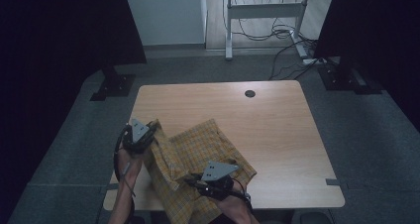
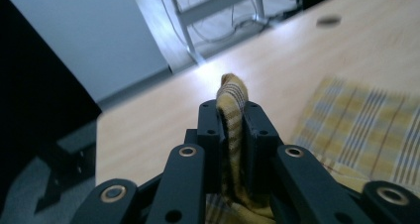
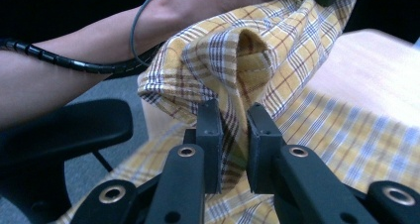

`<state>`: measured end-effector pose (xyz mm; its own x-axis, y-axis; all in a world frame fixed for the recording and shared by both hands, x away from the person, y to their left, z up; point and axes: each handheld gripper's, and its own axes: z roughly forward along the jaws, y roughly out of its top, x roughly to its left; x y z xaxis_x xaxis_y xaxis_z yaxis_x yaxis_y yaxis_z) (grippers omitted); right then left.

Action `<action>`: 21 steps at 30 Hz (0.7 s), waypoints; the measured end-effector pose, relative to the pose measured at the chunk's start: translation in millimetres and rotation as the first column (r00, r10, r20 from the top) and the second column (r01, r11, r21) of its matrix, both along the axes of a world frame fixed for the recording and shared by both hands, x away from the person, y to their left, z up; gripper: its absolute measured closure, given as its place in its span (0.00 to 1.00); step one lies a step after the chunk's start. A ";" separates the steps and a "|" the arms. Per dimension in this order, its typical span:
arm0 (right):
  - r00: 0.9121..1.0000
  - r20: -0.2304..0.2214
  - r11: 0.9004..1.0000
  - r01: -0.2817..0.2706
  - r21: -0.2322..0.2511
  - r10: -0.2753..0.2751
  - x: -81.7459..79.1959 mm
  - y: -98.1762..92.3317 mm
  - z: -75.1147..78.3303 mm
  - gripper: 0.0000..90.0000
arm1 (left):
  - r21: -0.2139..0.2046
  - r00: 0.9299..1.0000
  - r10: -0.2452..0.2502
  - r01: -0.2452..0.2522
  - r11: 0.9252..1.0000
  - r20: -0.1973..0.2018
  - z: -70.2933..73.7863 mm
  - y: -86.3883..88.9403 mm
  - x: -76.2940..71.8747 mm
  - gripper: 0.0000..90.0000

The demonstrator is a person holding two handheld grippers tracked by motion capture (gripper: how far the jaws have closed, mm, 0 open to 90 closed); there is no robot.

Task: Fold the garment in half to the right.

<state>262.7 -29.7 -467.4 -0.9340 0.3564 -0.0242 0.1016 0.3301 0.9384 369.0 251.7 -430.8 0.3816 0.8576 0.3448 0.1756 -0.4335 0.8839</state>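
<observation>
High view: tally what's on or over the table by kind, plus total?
Yellow plaid cloth: 1
Tongs: 2, the left tongs and the right tongs, each shut on the cloth
Round grommet hole in the table: 1
Total: 4

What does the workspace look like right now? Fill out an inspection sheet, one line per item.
Surface: wooden table, round grommet hole near the far edge.
Job's things: yellow plaid cloth, rumpled at the near left, partly hanging over the near edge.
Clutter: nothing seen.
Grippers: left tool shut on a cloth fold; right tool shut on another fold.
Cables: black cable along the forearm; floor wires beyond the table.
Surroundings: grey carpet, dark panels, a desk frame.
</observation>
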 end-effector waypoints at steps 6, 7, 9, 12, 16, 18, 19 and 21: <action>0.998 0.002 0.998 0.056 0.036 -0.057 7.1 -32.6 15.2 0.87 | -0.036 0.998 -0.049 0.051 0.998 0.036 19.2 -35.9 19.0 0.89; 0.997 -0.011 0.997 0.072 0.039 -0.072 10.5 -39.5 13.0 0.87 | -0.041 0.998 -0.058 0.059 0.997 0.031 16.2 -43.4 24.9 0.89; 0.993 -0.035 0.993 0.111 0.033 -0.109 18.5 -53.5 4.7 0.87 | -0.032 0.997 -0.071 0.072 0.997 0.011 5.1 -58.5 38.3 0.89; 0.983 -0.085 0.986 0.165 0.021 -0.162 32.0 -71.8 -16.4 0.87 | -0.010 0.996 -0.077 0.076 0.997 -0.045 -21.0 -78.2 58.5 0.88; 0.969 -0.134 0.978 0.207 -0.033 -0.209 44.4 -85.6 -48.2 0.87 | 0.055 0.986 -0.066 0.075 0.996 -0.153 -61.5 -96.1 78.1 0.88; 0.965 -0.141 0.975 0.214 -0.068 -0.222 48.1 -88.4 -61.3 0.87 | 0.089 0.978 -0.047 0.066 0.994 -0.204 -79.2 -100.7 84.5 0.87; 0.964 -0.138 0.973 0.216 -0.086 -0.227 49.6 -88.9 -67.2 0.87 | 0.113 0.974 -0.036 0.063 0.992 -0.223 -86.5 -101.9 86.2 0.87; 0.963 -0.140 0.970 0.213 -0.120 -0.229 51.8 -89.2 -77.9 0.87 | 0.134 0.968 -0.022 0.057 0.989 -0.249 -97.6 -102.9 87.7 0.86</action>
